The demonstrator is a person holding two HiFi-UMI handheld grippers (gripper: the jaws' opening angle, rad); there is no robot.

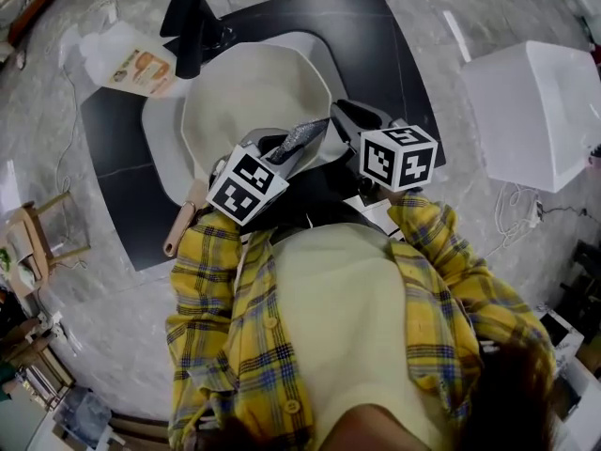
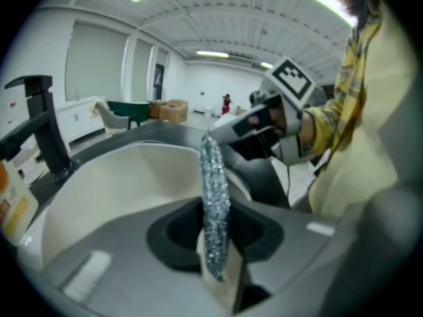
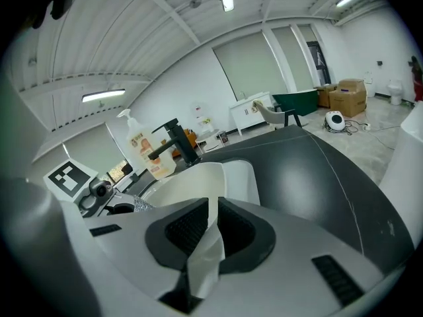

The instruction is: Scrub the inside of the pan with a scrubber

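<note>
Pan (image 1: 249,97), cream-coloured with a wooden handle (image 1: 180,228) pointing toward the person's left, lies in the white sink (image 1: 158,153) set into a black counter (image 1: 376,45). A black faucet (image 1: 191,28) stands at the sink's far side, with a soap bottle (image 1: 131,64) just beside it. The left gripper (image 2: 215,256) has its jaws closed on a glittering silver scrubber (image 2: 213,183), which stands edge-on and upright between them. In the head view the scrubber is over the near part of the pan, but whether it touches the inner surface cannot be told. The right gripper (image 3: 206,243) has its jaws pressed onto the pan's near rim, with the thin cream wall caught between them. The two grippers are near each other at the pan's near edge, in front of the person's yellow plaid shirt (image 1: 225,327). A white box (image 1: 537,111) stands well apart on the floor to the right.
</note>
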